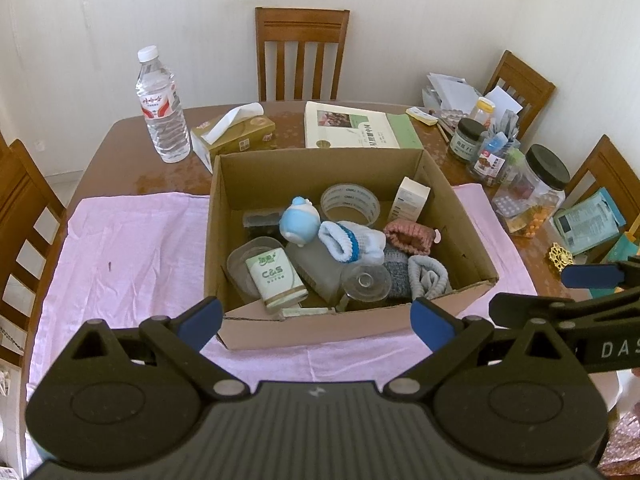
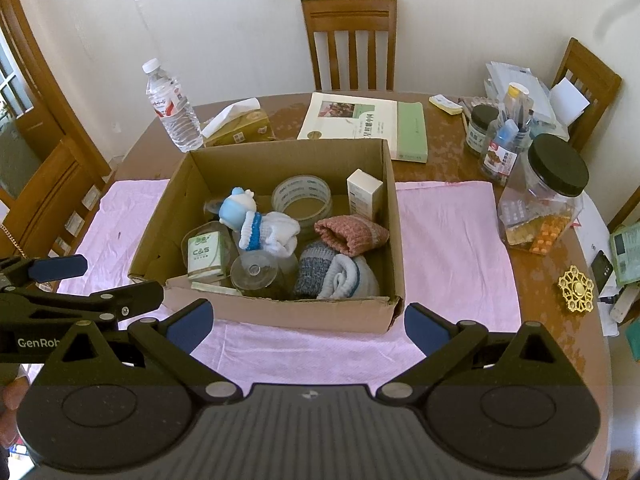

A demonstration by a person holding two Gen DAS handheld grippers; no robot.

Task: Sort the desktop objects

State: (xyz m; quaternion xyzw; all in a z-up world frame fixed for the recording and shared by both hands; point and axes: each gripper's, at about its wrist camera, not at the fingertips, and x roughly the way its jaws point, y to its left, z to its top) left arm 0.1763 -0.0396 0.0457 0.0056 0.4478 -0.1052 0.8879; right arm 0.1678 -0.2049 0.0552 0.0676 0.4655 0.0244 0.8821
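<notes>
From the left wrist, the left gripper hangs wide and empty before a cardboard box of clutter on the desk; from the right wrist, the right gripper likewise gapes empty near it.

I was looking at a home dining room: wooden chairs ringed a brown surface cluttered with tissues, jars and a bottle.

One cardboard box, one tape roll, one water bottle, one tissue box, one book and four chairs are counted.
</notes>
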